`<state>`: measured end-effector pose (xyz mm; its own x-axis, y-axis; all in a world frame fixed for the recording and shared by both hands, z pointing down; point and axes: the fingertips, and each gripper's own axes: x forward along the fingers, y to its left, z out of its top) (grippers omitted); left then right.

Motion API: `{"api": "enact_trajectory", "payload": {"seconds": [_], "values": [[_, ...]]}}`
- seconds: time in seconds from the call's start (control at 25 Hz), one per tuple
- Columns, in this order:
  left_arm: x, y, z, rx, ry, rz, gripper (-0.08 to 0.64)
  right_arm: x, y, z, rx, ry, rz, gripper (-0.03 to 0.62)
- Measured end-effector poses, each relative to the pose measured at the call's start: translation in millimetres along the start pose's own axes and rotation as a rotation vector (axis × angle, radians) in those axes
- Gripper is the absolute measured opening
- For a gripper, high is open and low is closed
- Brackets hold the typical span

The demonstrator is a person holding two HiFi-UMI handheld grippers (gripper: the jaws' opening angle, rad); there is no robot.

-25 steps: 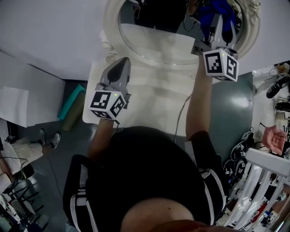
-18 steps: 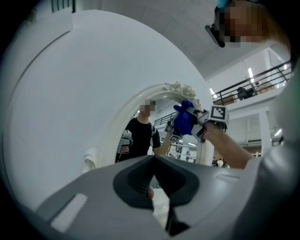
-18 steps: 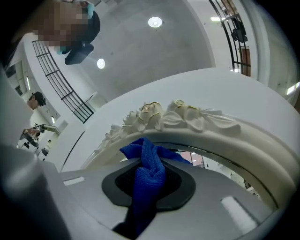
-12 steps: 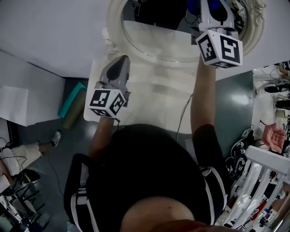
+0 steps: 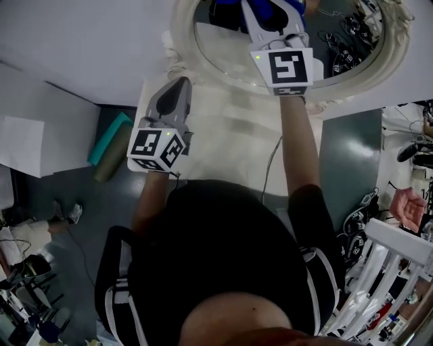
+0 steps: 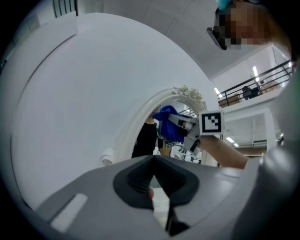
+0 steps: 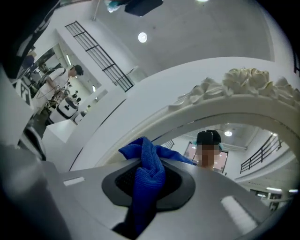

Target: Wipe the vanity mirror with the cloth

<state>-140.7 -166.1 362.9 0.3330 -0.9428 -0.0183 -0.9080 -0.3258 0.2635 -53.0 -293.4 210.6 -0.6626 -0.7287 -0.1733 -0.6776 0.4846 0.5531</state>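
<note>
Both right gripper (image 5: 269,10) and cloth (image 7: 149,171) have slid left across mirror (image 5: 352,40).

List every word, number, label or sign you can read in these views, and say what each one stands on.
No text can be read in any view.
Left marker cube and right marker cube: black-and-white square patterns only, no letters or digits.
Blue cloth: no label shows.
Clutter at the head view's right edge: too small to read.

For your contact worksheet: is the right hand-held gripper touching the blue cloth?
Touching. The right gripper view shows the right hand-held gripper clamped on the cloth.
</note>
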Motion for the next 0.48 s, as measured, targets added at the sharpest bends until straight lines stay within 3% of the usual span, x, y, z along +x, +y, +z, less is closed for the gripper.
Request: {"api": "enact_trajectory", "payload": {"seconds": [0.12, 0.36, 0.48], "values": [[-6.3, 4.0, 0.1, -0.001, 0.002, 0.014, 0.011, -1.3, 34.7, -34.2, -0.152, 0.060, 0.053, 0.052], [-13.7, 9.5, -5.8, -0.005, 0.020, 0.031, 0.011, -25.7, 93.0, -127.1, -0.153, 0.161, 0.164, 0.052], [-13.8, 9.0, -12.8, -0.010, 0.034, 0.037, 0.011, -41.5, 123.8, -180.6, -0.215, 0.205, 0.213, 0.052]]}}
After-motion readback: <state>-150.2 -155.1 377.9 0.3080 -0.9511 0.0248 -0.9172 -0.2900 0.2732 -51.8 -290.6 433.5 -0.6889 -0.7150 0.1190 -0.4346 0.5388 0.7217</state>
